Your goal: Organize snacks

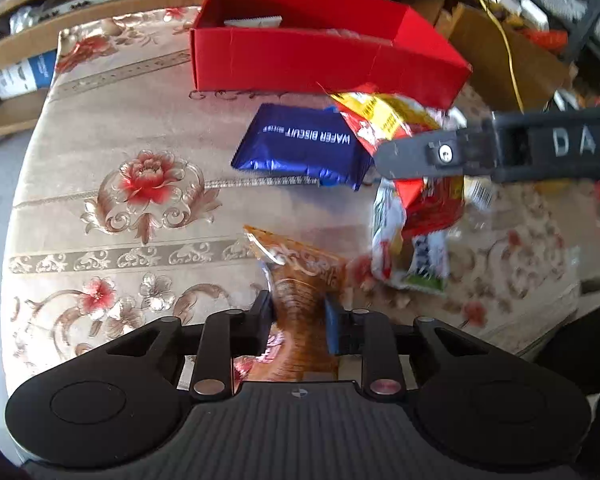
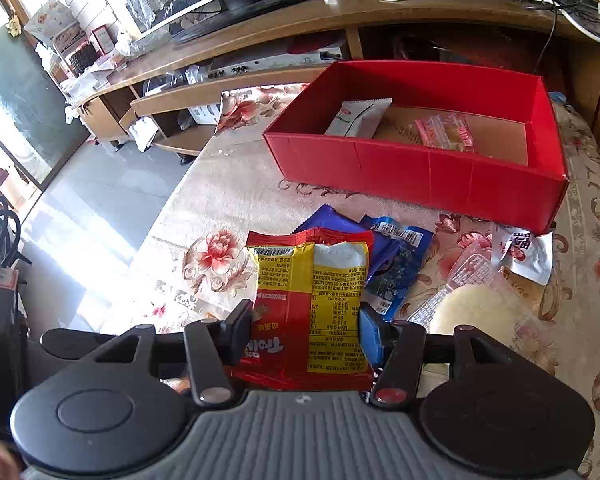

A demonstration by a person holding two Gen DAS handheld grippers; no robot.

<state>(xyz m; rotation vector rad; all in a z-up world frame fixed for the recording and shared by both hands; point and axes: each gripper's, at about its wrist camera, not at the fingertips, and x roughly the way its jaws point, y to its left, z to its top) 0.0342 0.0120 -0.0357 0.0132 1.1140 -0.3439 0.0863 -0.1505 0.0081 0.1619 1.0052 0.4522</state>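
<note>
My left gripper (image 1: 298,312) is shut on an orange-brown snack packet (image 1: 300,268), pinched at its waist just above the flowered tablecloth. In the right wrist view my right gripper (image 2: 306,324) is shut on a red-and-yellow snack bag (image 2: 312,280), held above the table. That bag (image 1: 384,116) also shows in the left wrist view under one black finger (image 1: 420,156) of the right gripper. The open red box (image 2: 420,164) stands beyond, with a white packet (image 2: 360,118) and a pink one (image 2: 444,132) inside. A blue wafer biscuit pack (image 1: 300,144) lies before the red box (image 1: 312,56).
Loose on the cloth are blue packets (image 2: 396,264), a small white-and-red packet (image 2: 524,252), a clear-wrapped pale pastry (image 2: 472,304) and a blurred white-green pack (image 1: 416,256). A wooden TV stand (image 2: 260,84) with cables runs behind. The table edge drops to grey floor (image 2: 100,200) on the left.
</note>
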